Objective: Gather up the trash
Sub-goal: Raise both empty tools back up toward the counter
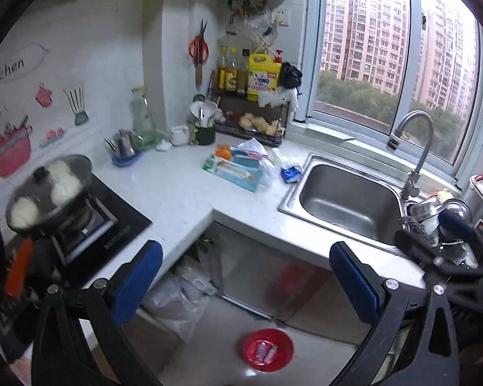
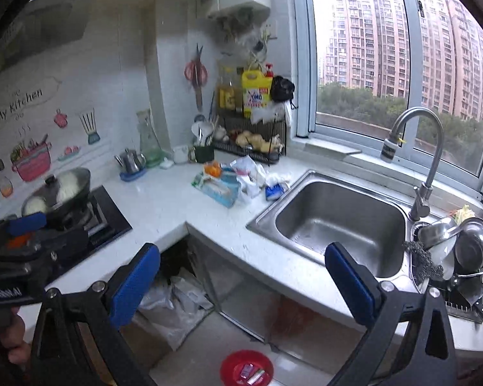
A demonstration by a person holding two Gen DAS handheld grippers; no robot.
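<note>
Trash lies in a heap at the middle of the frame on the white L-shaped tabletop (image 1: 177, 199): a pale blue box (image 1: 238, 173) with a green-ended packet on it, an orange wrapper (image 1: 223, 151), a crumpled white plastic bag (image 1: 252, 148) and a small blue-and-white packet (image 1: 291, 173) just beside the rim of the steel sink (image 1: 347, 202). Left claw (image 1: 246, 276) is spread wide, its blue pads apart with nothing between them, held in the lower frame over the open space below the tabletop. Right claw (image 2: 241, 281) is likewise spread and empty, low in its own view; the left device appears at the left edge there, gripped by a hand (image 2: 14, 344). On the floor at the bottom centre sits a red basin (image 1: 269, 349) holding a few small packets. A clear plastic bag (image 1: 177, 302) slumps under the tabletop, left of the basin. At the left a lidded wok (image 1: 50, 189) rests on the gas hob. A curved faucet (image 1: 415, 148) stands right of the sink, with steel bowls (image 2: 467, 241) in a rack at the right edge.
</note>
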